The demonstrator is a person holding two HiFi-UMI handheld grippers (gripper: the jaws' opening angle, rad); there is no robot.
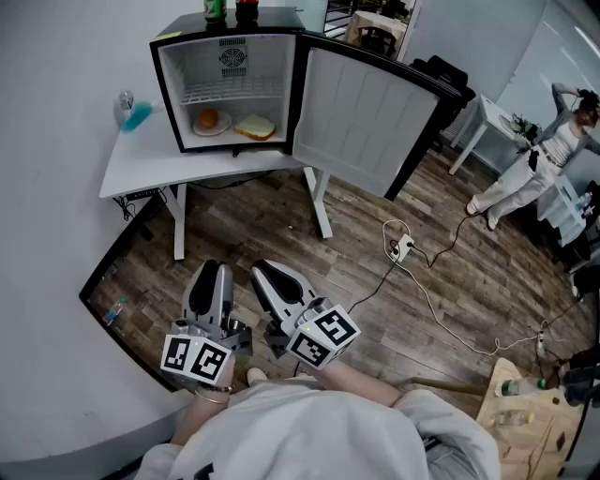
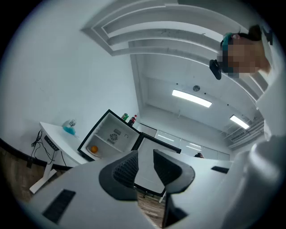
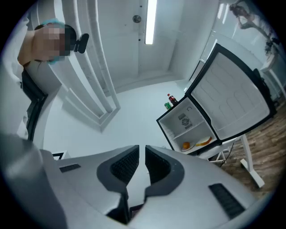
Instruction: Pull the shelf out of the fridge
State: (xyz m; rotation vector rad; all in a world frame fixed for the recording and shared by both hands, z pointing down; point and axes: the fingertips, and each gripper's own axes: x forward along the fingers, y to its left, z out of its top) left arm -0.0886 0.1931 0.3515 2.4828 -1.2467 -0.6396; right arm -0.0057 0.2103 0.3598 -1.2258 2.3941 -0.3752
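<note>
Standing back from the fridge [image 1: 171, 86], well apart from it, floor between us. It sits on a white desk [image 1: 141, 167] against the wall. Door [image 1: 361, 112] swung wide to the right, so the inside is fully reachable from the front.

The shelf [image 1: 230, 92] is a white wire rack about halfway up the cavity. It is seated in its side slots, level and fully in. Nothing rests on it that I can see, so it should slide without spilling anything.

Below it, on the fridge floor: an orange [image 1: 208, 118] on a plate [image 1: 221, 130], and bread [image 1: 255, 127] just beside. Both sit under the shelf's path, so I judge the pull must stay level and straight out.

Two bottles [image 1: 230, 9] stand on top of the fridge. A jolt could rock them.

Left gripper [image 1: 214, 270]: jaws a little apart, nothing between them. Right gripper [image 1: 264, 272]: jaws pressed almost together, also empty. I hold both low, near my body, tilted slightly up toward the fridge. This looks like a ready pose, not a reach.

The task is not yet begun. My guess at the next step: walk in, spread one gripper, and take the shelf's front wire.

A cable [image 1: 427, 281] trails across the floor to the right, clear of the straight line in. A person [image 1: 553, 150] stands far off at right.
</note>
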